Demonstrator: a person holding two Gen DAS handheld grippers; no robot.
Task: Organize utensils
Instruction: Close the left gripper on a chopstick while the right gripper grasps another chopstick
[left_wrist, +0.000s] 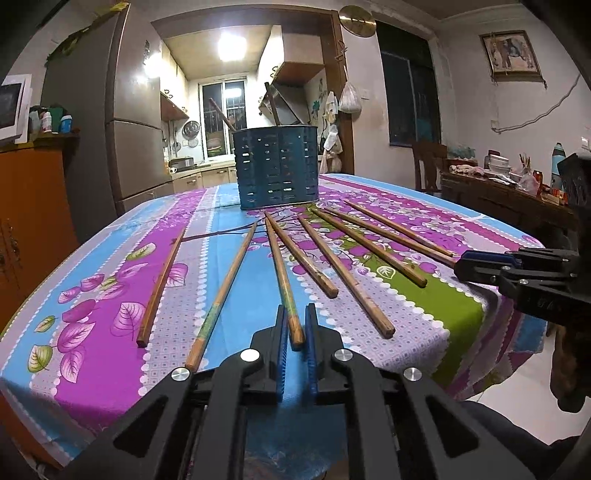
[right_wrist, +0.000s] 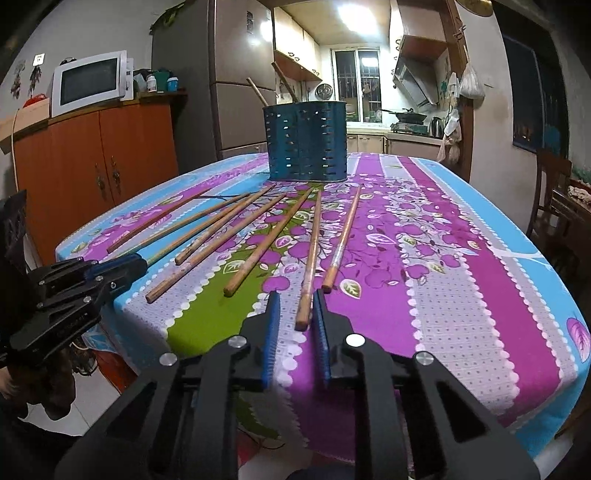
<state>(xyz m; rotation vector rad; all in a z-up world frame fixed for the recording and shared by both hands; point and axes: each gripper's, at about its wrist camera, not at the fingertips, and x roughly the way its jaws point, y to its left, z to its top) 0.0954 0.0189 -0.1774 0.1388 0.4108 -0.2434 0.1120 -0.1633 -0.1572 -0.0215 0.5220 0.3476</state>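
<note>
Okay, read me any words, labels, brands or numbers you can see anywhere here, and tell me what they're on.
No text can be read in either view.
right gripper: faint pale marks on its black side, too small to read.
left gripper: the same kind of marks, too blurred to read.
blue utensil holder: only slots, no label.

Around you stood: a table under a floral tablecloth (right_wrist: 461, 280) in purple, blue and green; a grey refrigerator (right_wrist: 236, 85); an orange cabinet (right_wrist: 99, 158) bearing a white microwave (right_wrist: 90, 83); a wooden chair (right_wrist: 554, 192); a framed picture (left_wrist: 511, 53) on the wall; a kitchen window (right_wrist: 356, 79) beyond the doorway; a range hood (right_wrist: 415, 79) near it.
</note>
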